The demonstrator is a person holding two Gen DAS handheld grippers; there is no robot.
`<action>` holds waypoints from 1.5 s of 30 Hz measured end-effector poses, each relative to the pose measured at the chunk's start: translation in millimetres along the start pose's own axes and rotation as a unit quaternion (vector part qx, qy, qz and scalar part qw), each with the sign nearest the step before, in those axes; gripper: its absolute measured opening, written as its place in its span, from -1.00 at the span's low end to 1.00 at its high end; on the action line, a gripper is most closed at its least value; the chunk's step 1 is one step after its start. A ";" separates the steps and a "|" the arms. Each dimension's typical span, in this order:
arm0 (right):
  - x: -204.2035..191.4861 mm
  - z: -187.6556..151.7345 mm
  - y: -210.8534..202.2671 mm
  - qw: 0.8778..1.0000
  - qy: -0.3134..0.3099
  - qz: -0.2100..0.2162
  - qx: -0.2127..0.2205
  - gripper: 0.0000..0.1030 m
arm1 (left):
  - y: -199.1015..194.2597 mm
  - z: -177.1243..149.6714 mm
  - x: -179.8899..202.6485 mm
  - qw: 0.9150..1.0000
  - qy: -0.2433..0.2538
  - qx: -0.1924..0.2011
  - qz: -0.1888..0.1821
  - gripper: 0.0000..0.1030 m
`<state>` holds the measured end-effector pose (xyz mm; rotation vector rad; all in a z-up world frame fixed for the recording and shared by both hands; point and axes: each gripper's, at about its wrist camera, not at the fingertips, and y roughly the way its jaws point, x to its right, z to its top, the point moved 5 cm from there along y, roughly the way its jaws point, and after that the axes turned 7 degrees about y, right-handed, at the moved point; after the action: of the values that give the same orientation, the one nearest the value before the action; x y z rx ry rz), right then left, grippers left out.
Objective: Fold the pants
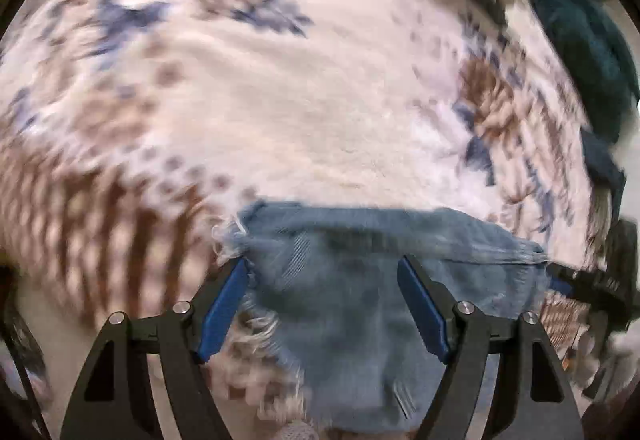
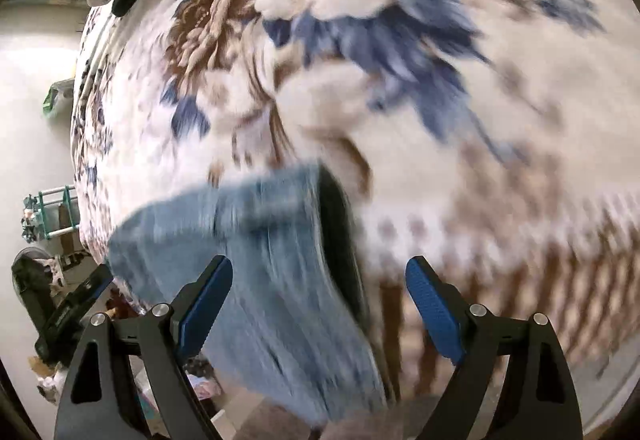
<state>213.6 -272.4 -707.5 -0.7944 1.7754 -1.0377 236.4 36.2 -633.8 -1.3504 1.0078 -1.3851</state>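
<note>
Both the left hand-held gripper (image 1: 324, 280) and right hand-held gripper (image 2: 320, 280) gape wide, empty, over blurred jeans (image 1: 360, 300) lying crosswise.

1. We were in a home, likely a bedroom: a plush cream blanket (image 2: 400, 87) with brown and blue flowers covered a bed.
2. We saw a pale floor (image 2: 32, 87) with household clutter beside it.
</note>
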 end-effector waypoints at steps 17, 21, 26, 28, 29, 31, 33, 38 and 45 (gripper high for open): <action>-27.0 39.3 15.1 0.999 -0.004 0.040 0.020 -0.57 | -13.2 62.8 29.4 0.997 0.037 0.056 0.027 -0.70; -29.7 58.1 -10.3 0.998 -0.002 0.045 0.036 -0.69 | -12.7 102.0 33.5 0.997 0.037 0.059 0.017 -0.70; -24.5 87.3 0.3 1.000 -0.011 0.018 -0.012 -0.29 | 26.3 103.0 12.3 0.999 0.024 -0.011 0.029 -0.29; -14.9 92.8 -2.3 1.000 -0.005 0.015 -0.010 -0.07 | 24.7 92.8 -7.7 1.000 -0.015 -0.012 0.003 -0.27; -9.0 94.1 -6.9 1.000 0.003 0.026 -0.008 0.11 | 20.3 88.2 -17.6 0.999 -0.040 -0.005 -0.021 -0.22; 2.7 92.6 -13.8 0.999 0.021 0.039 -0.004 0.41 | 10.2 78.9 -39.0 0.995 -0.083 0.020 -0.052 -0.13; 8.8 86.3 -15.5 0.998 0.020 0.060 -0.003 0.42 | 3.6 65.3 -57.1 0.989 -0.120 0.039 -0.071 -0.10; 13.9 57.7 19.5 0.990 -0.003 0.121 -0.068 0.42 | 19.8 26.8 -31.2 0.980 -0.124 0.015 -0.154 -0.10; 3.1 37.0 59.9 0.974 -0.042 0.201 -0.098 0.49 | 53.4 21.5 5.2 0.974 -0.112 -0.003 -0.197 -0.09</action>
<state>241.4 -260.2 -771.1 -0.5514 1.8836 -0.5611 261.8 19.4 -683.0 -1.7336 0.6145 -1.4714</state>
